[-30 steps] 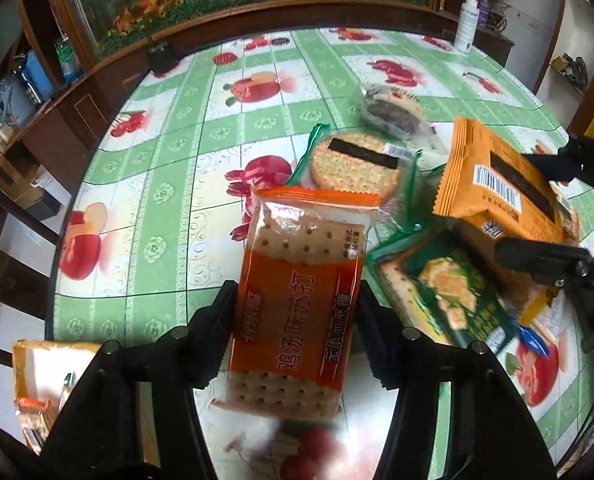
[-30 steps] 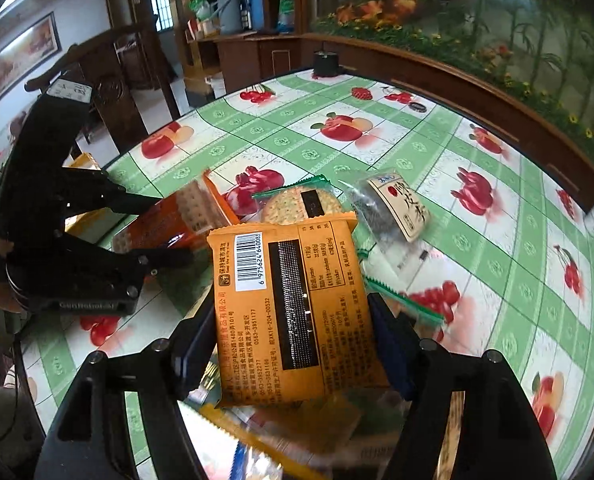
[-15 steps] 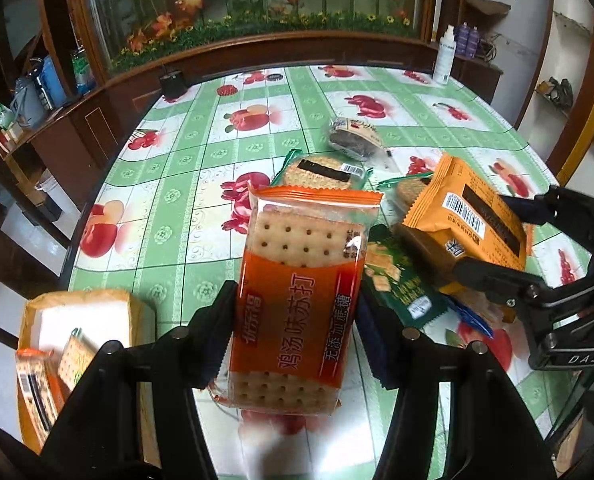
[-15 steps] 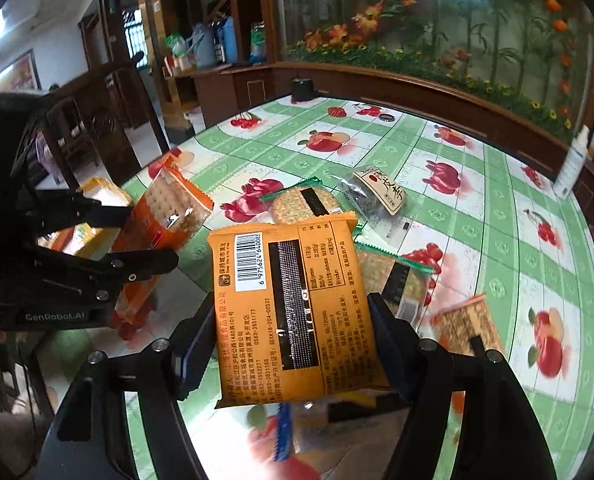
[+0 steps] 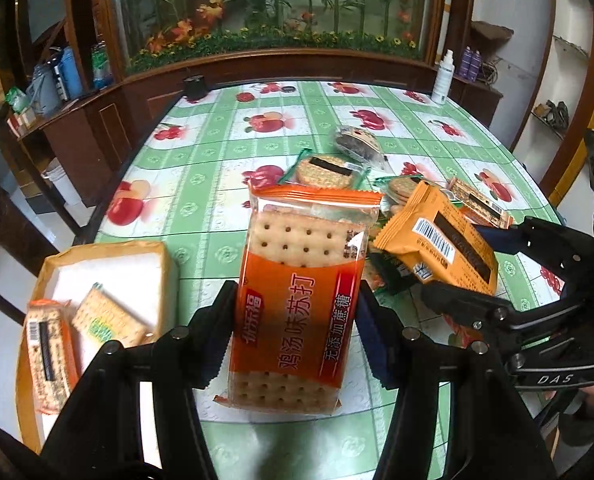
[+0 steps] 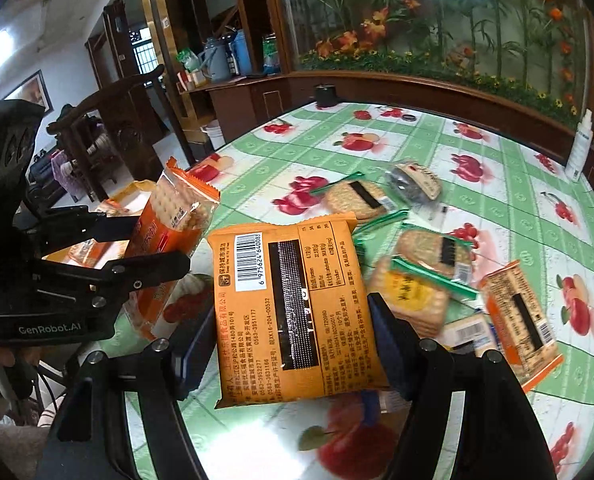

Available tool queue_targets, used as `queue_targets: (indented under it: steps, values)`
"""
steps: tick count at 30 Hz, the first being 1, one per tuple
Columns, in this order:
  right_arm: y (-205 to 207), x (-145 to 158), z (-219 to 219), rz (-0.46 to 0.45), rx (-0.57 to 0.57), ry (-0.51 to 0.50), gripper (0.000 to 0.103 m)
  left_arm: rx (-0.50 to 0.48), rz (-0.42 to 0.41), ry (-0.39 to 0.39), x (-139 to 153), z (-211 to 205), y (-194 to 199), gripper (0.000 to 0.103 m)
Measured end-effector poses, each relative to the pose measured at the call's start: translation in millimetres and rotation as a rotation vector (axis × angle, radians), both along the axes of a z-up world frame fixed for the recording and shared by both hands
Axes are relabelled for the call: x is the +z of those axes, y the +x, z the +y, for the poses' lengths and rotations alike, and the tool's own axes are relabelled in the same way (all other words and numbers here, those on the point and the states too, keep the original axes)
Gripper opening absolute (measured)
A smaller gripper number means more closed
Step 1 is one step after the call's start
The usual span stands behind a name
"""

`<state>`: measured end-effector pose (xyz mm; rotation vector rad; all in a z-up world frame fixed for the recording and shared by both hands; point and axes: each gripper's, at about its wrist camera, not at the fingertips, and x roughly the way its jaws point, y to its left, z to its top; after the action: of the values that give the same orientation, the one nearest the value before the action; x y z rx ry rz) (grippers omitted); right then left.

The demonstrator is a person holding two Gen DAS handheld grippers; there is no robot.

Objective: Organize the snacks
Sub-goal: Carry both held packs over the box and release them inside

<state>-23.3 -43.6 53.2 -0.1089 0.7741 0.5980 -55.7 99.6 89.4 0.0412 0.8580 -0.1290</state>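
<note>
Left gripper (image 5: 293,316) clamps an orange-and-clear plastic soda-cracker packet (image 5: 301,292); right gripper (image 6: 293,336) clamps a flat orange foil snack pouch (image 6: 293,312); loose wrapped biscuits (image 6: 429,256) crowd the green fruit-print tablecloth (image 6: 497,184).

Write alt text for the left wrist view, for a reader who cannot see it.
The left gripper holds an orange soda cracker pack upright above a green fruit-print tablecloth. At lower left an open cardboard box holds two snack packs; at right the right gripper holds an orange packet over loose snacks.
</note>
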Motion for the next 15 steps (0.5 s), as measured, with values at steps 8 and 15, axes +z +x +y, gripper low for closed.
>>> queue_targets:
  steps: [8, 15]
  values:
    - [-10, 4, 32, -0.006, 0.057, -0.004, 0.071, 0.048, -0.035, -0.023, 10, 30, -20, 0.059]
    - [-13, 12, 71, -0.021, 0.125, -0.010, 0.072, 0.105, -0.057, -0.034, 18, 63, -34, 0.059]
